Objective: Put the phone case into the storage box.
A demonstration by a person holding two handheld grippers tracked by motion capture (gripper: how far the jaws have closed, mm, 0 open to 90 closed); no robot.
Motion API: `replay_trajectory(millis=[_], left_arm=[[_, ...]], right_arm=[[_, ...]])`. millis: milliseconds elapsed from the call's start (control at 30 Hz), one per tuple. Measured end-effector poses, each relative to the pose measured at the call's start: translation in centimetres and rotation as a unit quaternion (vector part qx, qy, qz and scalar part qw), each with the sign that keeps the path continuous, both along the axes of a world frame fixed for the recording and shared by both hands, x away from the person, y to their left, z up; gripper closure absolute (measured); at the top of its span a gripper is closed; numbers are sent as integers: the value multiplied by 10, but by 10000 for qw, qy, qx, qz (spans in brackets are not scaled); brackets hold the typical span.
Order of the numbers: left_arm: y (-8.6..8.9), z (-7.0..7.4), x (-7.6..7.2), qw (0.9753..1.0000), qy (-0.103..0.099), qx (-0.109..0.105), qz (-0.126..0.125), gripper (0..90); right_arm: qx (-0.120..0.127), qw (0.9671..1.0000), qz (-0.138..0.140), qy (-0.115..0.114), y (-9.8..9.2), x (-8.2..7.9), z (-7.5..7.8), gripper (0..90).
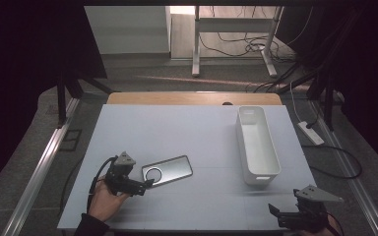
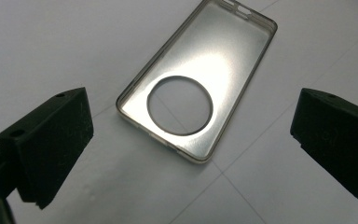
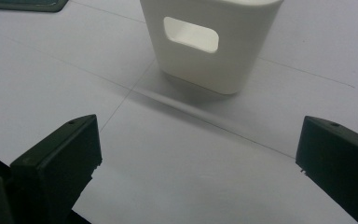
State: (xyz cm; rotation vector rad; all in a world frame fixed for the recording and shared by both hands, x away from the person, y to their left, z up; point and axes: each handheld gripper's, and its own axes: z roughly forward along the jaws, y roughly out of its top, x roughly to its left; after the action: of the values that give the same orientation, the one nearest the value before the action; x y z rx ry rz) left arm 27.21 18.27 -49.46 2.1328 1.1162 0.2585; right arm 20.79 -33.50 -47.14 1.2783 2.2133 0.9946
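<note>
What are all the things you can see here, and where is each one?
phone case: one, clear grey with a round hole, lying flat on the left part of the table, just ahead of the left gripper.
bin: one, white, long, on the right part of the table.
table: one, pale grey top.
power strip: one, white, on the floor at right.
left gripper: one, black, open, beside the phone case.
right gripper: one, black, open, near the table's front right edge.
</note>
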Motion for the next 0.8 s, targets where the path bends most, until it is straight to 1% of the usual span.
replay_trajectory(millis=[333,500,700,800], left_arm=[[-12,1,13,9999,14,32,-149,0],[-21,2,22,9997,7,47,-243,0],[-32,2,31,9994,59,80,-327,0],[-38,2,36,9991,90,130,-382,0]], right_arm=[[9,10000,1,2,0,0,0,0],[1,10000,3,8,0,0,0,0],[0,10000,10,11,0,0,0,0],[8,10000,14,18,-1,0,0,0]])
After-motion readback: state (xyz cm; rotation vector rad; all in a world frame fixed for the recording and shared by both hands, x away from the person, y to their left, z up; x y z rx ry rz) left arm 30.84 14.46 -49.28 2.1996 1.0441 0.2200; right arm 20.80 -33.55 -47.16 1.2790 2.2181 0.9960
